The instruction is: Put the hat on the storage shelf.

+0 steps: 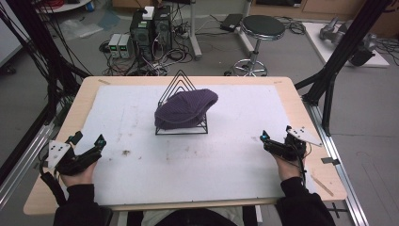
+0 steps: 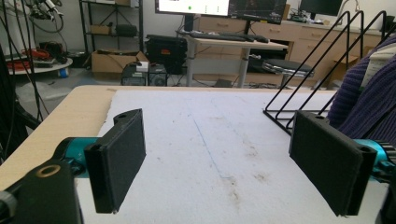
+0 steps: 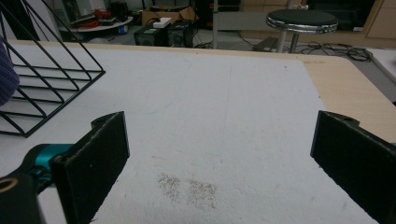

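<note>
- Purple knit hat [image 1: 186, 109] sits draped over the black wire rack [image 1: 182, 104] at mid-worktop [image 1: 291, 94], toward the far edge; probably propped there so it can be pulled off easily.
- Your left tongs [image 1: 87, 149] rest low at the near left, spread wide, gripping nothing.
- Your right tongs [image 1: 275, 137] mirror them at the near right, also spread and empty, well apart from the rack.
</note>
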